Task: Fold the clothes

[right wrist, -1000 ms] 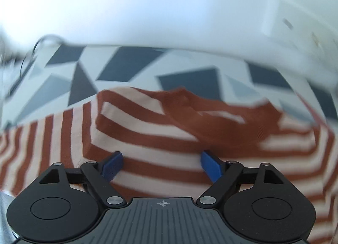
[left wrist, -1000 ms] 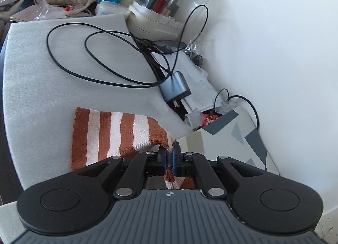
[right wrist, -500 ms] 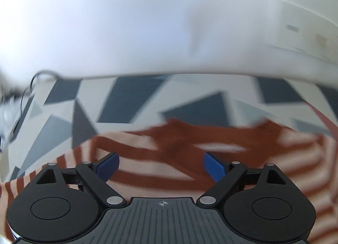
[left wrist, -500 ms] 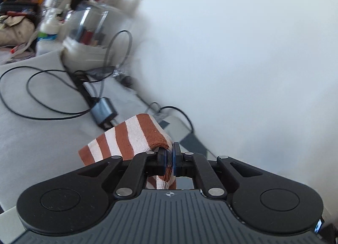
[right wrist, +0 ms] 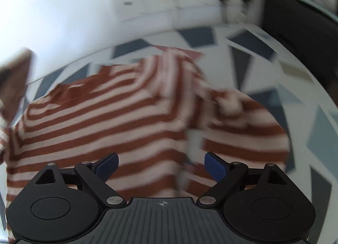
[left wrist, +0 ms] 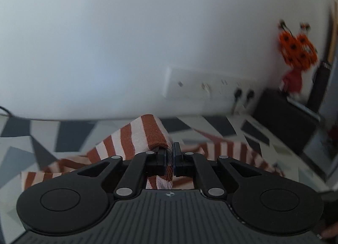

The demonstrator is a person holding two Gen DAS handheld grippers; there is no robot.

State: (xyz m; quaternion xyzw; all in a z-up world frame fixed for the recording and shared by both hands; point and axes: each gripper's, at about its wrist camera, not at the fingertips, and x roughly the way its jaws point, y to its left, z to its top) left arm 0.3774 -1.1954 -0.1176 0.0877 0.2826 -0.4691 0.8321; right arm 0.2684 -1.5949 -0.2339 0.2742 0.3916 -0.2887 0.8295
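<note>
The left gripper (left wrist: 170, 155) is closed on the end of a sleeve of the striped sweater (right wrist: 118, 121), and the brown cuff stands up in a loop just in front of its tips. A second ago this sleeve lay flat on the grey padded surface beside the black cables, with the same pinch on it. Since then the left gripper has turned and carried the sleeve over the worktop (left wrist: 42, 138) with the grey-and-white triangle pattern, so that its camera now faces the white wall and the socket strip (left wrist: 207, 87) at the back edge.

The right gripper (right wrist: 161, 162) is open, with its blue pads wide apart, and it hangs low over the body of the sweater without holding anything. Its view has also changed: a second ago it showed the brown collar close up, now more of the sweater shows, spread on the worktop with one sleeve bunched toward the right side. The picture is blurred, so the exact creases cannot be read.

For the task this probably means a sleeve fold is in progress: the sleeve is lifted and is coming across toward the body, but it is not laid down yet.
</note>
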